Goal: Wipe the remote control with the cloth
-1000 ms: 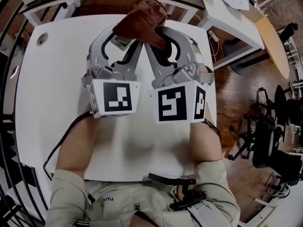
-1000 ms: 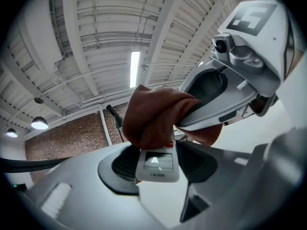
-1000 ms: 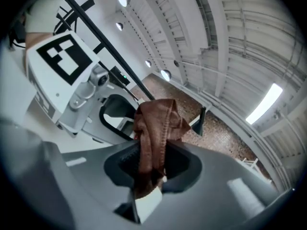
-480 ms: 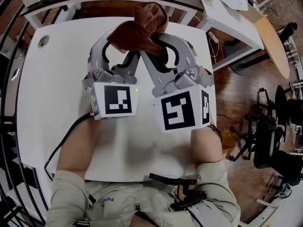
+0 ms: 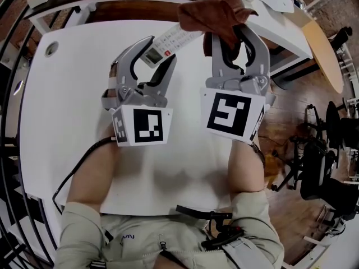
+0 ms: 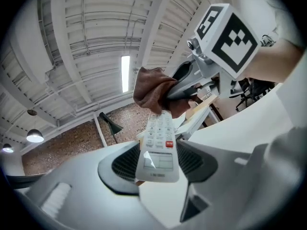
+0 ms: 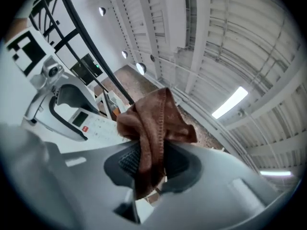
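A white remote control (image 5: 168, 42) with a small screen and a red button is clamped by its screen end in my left gripper (image 5: 150, 56), and its button end sticks out toward the upper right. In the left gripper view the remote (image 6: 157, 150) lies between the jaws. A brown cloth (image 5: 216, 13) hangs bunched from my right gripper (image 5: 235, 35), which is shut on it. In the right gripper view the cloth (image 7: 151, 128) drapes between the pads. The cloth touches the remote's far end (image 6: 153, 92). Both grippers are held above the white table (image 5: 67, 105).
The white table has a round hole (image 5: 50, 47) at its far left corner. A second white desk (image 5: 275, 15) stands to the right, with wooden floor and black office chairs (image 5: 320, 161) beyond. A black cable (image 5: 76, 164) trails from my left arm.
My right gripper has swung right and up with the cloth. The cloth has slid off the remote's body, which now shows bare, and only meets its far end. The left gripper stayed put.
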`<move>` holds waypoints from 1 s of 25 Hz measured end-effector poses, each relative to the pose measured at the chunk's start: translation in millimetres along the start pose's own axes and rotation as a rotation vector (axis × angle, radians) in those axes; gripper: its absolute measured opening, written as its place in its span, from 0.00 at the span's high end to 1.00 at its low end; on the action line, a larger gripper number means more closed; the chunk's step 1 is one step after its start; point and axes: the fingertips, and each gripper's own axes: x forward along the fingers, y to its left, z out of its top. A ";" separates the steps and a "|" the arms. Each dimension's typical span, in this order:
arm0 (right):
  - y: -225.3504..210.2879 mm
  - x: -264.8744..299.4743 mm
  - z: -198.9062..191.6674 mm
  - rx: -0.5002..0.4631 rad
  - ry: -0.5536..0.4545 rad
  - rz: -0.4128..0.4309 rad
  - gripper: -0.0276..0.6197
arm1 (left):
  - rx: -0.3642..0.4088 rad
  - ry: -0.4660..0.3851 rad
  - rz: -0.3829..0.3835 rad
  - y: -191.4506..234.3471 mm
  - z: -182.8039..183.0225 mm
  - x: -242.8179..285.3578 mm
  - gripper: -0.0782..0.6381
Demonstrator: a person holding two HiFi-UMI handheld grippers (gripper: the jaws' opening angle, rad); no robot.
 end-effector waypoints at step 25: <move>75.0 -12.3 35.7 -0.085 -0.110 0.260 0.83 | -0.042 0.005 -0.039 -5.1 -0.4 1.6 0.55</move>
